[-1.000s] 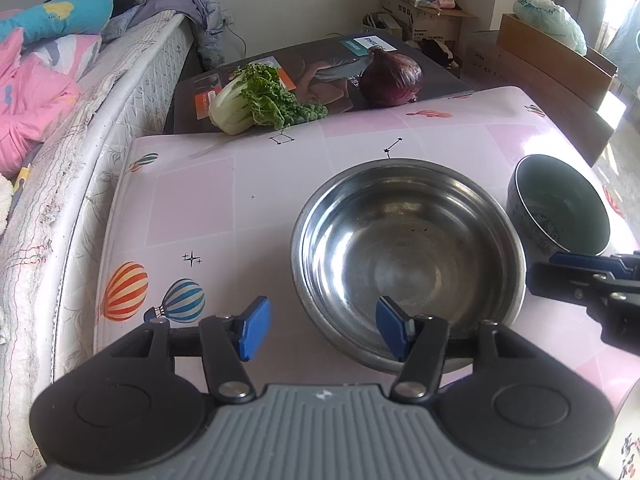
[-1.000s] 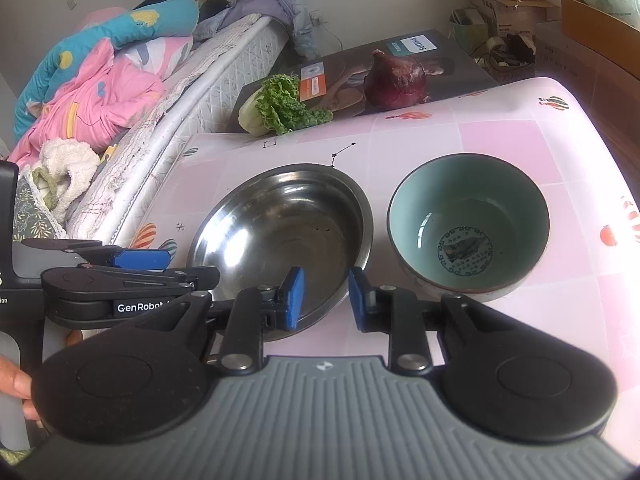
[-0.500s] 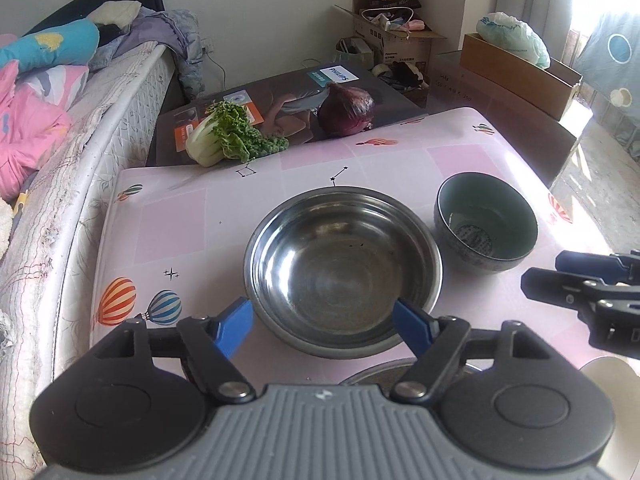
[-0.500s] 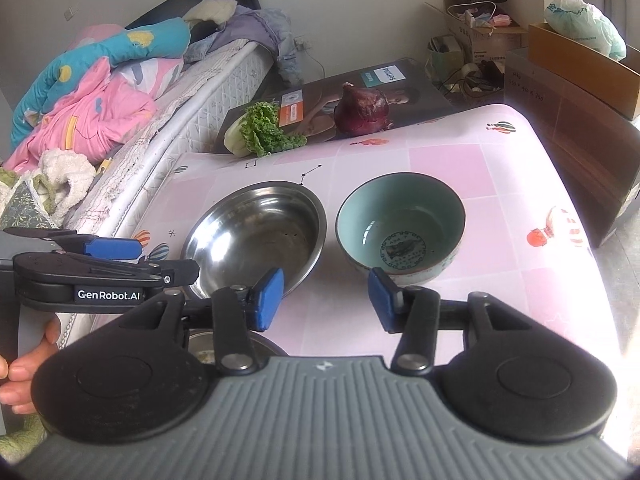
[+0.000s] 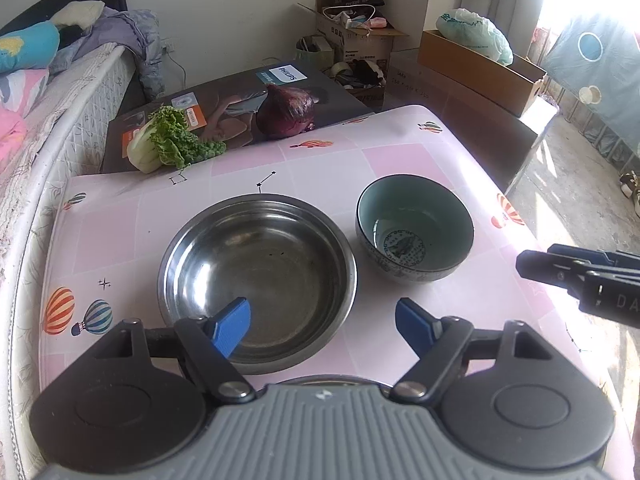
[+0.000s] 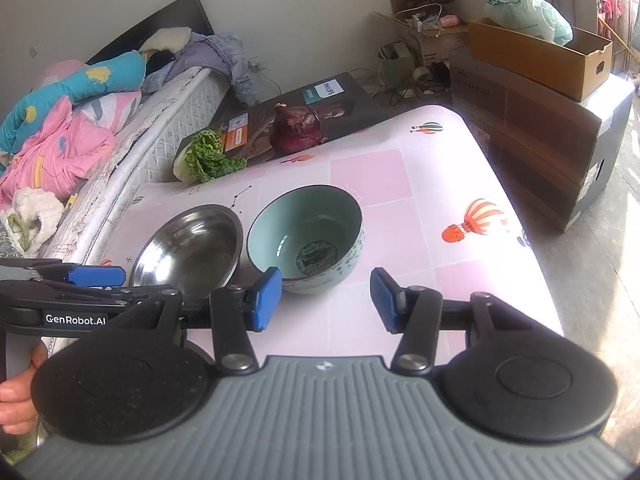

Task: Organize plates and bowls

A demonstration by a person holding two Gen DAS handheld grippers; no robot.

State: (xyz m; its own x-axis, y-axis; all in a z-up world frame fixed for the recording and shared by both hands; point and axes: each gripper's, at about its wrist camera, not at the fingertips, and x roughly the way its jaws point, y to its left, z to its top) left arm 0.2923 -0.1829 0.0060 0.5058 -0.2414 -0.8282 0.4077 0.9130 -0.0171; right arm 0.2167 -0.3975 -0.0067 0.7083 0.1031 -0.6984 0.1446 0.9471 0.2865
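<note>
Steel bowl (image 5: 256,276) and teal bowl (image 5: 414,230) — two bowls — beyond left claw (image 5: 322,326) and right claw (image 6: 325,300), both wide.

Pale pink and white squares across the tabletop (image 5: 400,168), dotted with striped hot-air balloons in orange, red and blue-green, plus small black star-line figures. Plain silver-grey on the steel bowl (image 5: 256,276), darker toward its floor. Pale teal inside the ceramic bowl (image 5: 414,226), with a round dark printed emblem at the bottom and a blue-on-white pattern around the outside. Bright blue pads on black fingers for the left gripper (image 5: 322,326) and the right gripper (image 6: 326,300), over ribbed grey bodies. Deep purple-red on the onion (image 5: 285,116); frilly green leaves with a whitish stem on the leafy vegetable (image 5: 172,144).
</note>
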